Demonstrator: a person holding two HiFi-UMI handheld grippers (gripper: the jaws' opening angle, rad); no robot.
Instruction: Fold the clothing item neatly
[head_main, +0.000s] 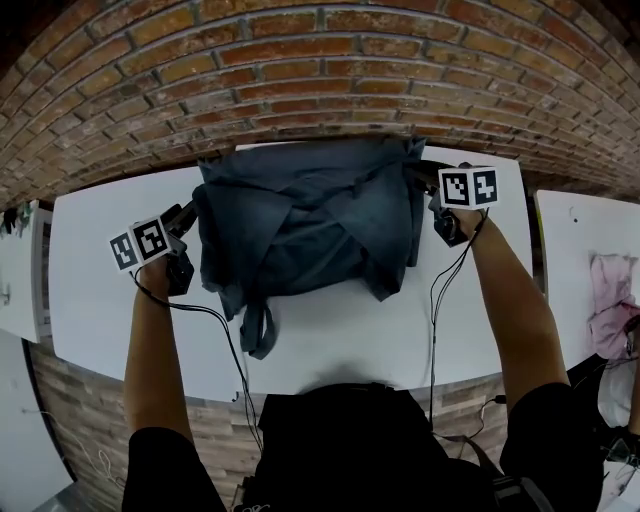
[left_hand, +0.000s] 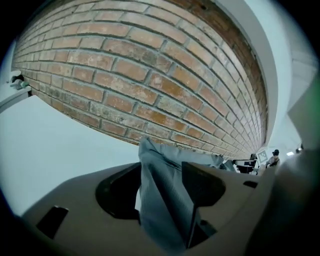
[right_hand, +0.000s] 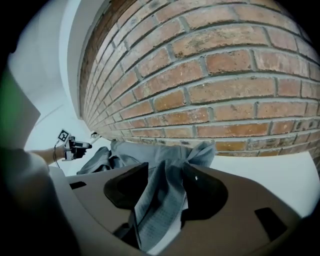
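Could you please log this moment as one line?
left gripper: open, garment between jaws | right gripper: open, garment between jaws | garment: partly folded on table

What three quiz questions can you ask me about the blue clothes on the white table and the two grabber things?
1. True or false: the grey-blue cloth garment lies on a green table.
2. What stands behind the white table? A) a red brick wall B) a window C) a curtain
3. Look at the left gripper and the right gripper. How many of them have cloth between open jaws?
Key: 1 false, the table is white; 2 A; 3 two.
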